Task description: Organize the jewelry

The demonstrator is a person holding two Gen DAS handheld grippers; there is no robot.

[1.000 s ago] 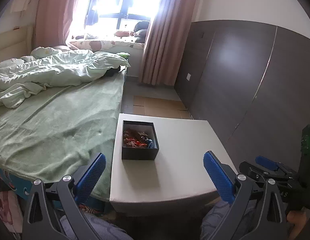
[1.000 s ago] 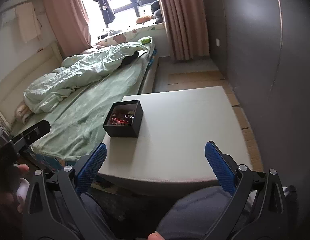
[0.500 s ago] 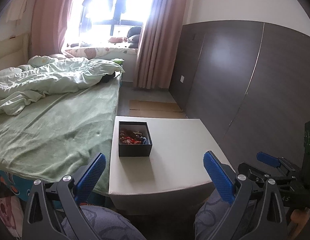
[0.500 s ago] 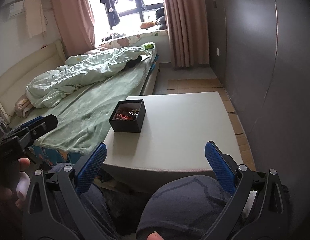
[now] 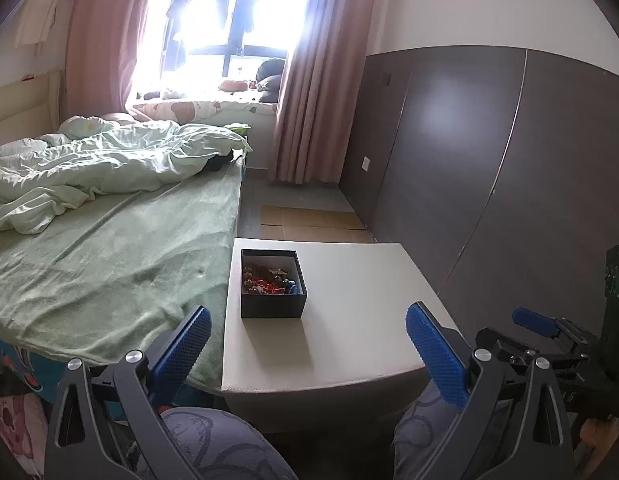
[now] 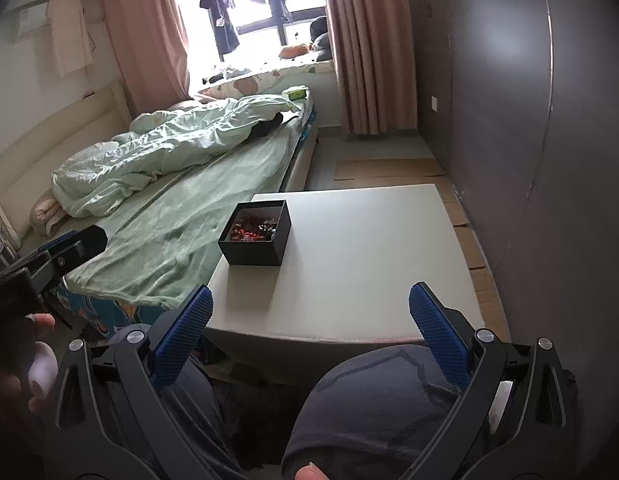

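Over the last second both tongs, left [image 5: 307, 344] and right [image 6: 309, 320], had drawn back from the table [image 5: 361, 320], gaping wide and empty, jewelry [image 5: 269, 278] heaped in the box [image 5: 273, 308] near its left edge, so no grasp was underway.

bed [image 5: 109, 264]: green sheet, rumpled duvet [image 5: 109, 168] | curtains [image 5: 309, 80]: pink | wardrobe [image 5: 469, 160]: dark

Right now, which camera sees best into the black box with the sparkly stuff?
The left wrist view: it looks almost straight down into the black box, so the jumbled jewelry shows clearly. The right wrist view sees the box from its corner, with more outer wall and less inside.
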